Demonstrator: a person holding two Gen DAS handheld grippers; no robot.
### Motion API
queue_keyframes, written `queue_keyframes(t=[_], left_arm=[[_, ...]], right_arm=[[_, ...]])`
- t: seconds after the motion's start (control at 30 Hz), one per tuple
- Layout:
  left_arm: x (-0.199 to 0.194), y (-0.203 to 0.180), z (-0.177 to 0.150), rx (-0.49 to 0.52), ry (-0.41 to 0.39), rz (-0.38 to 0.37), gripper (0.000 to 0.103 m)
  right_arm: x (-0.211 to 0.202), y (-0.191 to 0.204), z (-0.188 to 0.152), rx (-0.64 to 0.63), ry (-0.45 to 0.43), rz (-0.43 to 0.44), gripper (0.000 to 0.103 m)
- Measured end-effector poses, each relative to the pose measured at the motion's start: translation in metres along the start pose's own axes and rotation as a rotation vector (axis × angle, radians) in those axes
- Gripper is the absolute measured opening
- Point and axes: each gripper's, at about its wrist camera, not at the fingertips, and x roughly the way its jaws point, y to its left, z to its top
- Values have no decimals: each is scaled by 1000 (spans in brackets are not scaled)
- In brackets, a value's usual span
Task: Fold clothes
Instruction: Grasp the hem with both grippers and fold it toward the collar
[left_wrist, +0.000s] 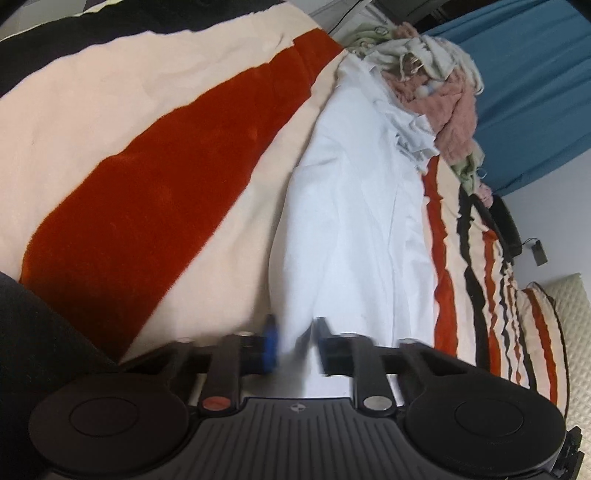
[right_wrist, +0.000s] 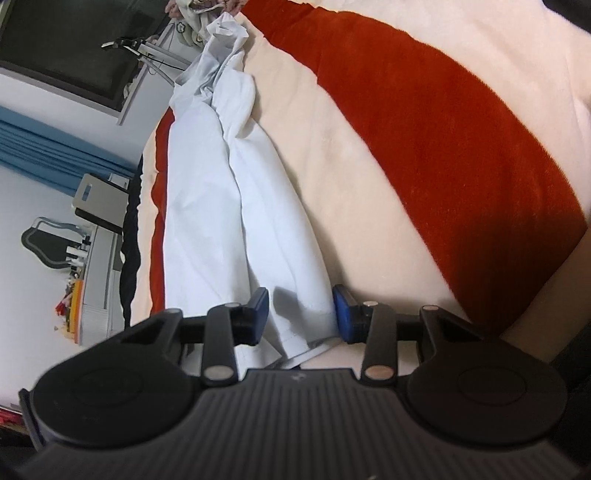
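Lying lengthwise on the striped bed (left_wrist: 110, 110), the white garment (left_wrist: 351, 221) looks light, thin and limp (apt to sag and crease), so its near hem corners seem the best hold. The left hand-held gripper (left_wrist: 295, 343) has nearly shut on that hem. The right hand-held gripper (right_wrist: 301, 314) stands half open astride the other corner, pads not pressing.

Left gripper (left_wrist: 295, 341) nearly closed; right gripper (right_wrist: 301, 314) half-open.
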Motion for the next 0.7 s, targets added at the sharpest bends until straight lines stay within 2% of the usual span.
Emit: queue_keyframes(t=[0.07, 0.1, 0.13, 0.43, 0.53, 0.7], left_arm=[[-3, 2, 2, -18, -27, -34, 8], [-5, 2, 4, -26, -46, -54, 7], [-8, 2, 5, -36, -68, -78, 6], [-61, -21, 19, -101, -225, -285, 4], [-93, -42, 25, -63, -273, -314, 4], [-146, -70, 14, -21, -288, -391, 4]], right_arm=[[-3, 2, -1, -26, -28, -14, 24], [-5, 4, 0, -36, -39, -11, 11], [-7, 5, 1, -39, -51, 1, 8], [-59, 37, 22, -71, -215, 155, 7], [-87, 58, 30, -112, -277, 204, 7], [-146, 82, 34, -147, -375, 299, 7]])
